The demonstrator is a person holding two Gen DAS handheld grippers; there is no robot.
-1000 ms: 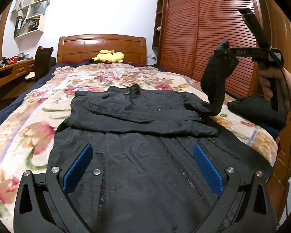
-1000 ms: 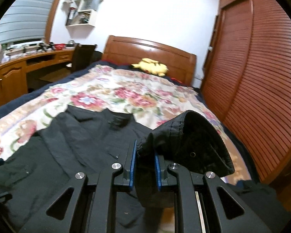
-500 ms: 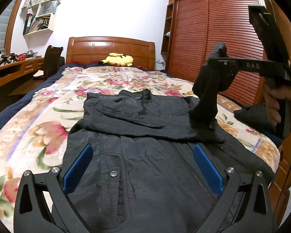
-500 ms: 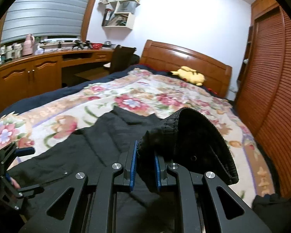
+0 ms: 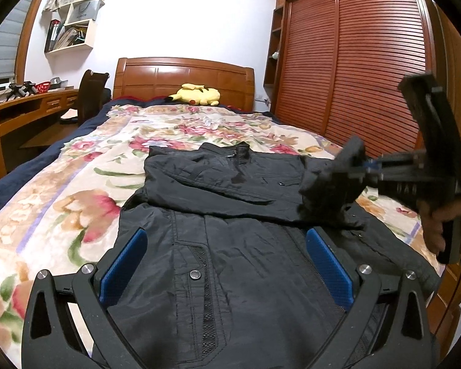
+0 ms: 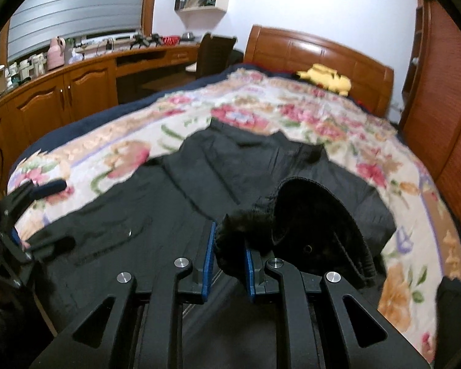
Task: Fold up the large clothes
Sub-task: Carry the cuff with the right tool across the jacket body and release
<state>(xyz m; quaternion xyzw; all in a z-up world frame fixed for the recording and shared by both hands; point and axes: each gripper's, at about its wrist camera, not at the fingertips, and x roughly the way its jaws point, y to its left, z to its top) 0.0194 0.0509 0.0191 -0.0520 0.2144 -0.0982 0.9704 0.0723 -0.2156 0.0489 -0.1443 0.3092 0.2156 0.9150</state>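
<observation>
**Q:** How are your hands and tongs placed?

**Me:** My left gripper [image 5: 226, 272] sits low over the hem of the jacket [image 5: 236, 246], pointing up the bed toward the headboard [image 5: 184, 77]. Its blue pads [image 5: 123, 266] stand wide apart with nothing between them. My right gripper [image 6: 227, 258] tilts downward over the jacket's right side. Its pads bracket a bunched black cuff [image 6: 239, 230] of the sleeve, and the jaws are easing apart; the cloth is still between them, touching both pads. In the left view my right hand [image 5: 442, 224] grips the handle at the right edge, blurred.

**Q:** Any containers?

**Me:** Only wall shelves [image 5: 73, 21] holding books and a box, and a red basket [image 5: 43, 86] on the desk [image 5: 30, 107]; I cannot tell what is in it.

**Q:** Where is the jacket, and what is the room like?

**Me:** The black jacket lies flat on a floral blanket [image 5: 76, 184], collar toward the headboard, one sleeve folded across the chest. The right sleeve's end rests on the jacket's right side. A yellow plush [image 5: 196, 93] lies by the headboard. A chair [image 5: 90, 95] stands at the desk on the left; red-brown louvred wardrobe doors [image 5: 368, 61] line the right wall.
</observation>
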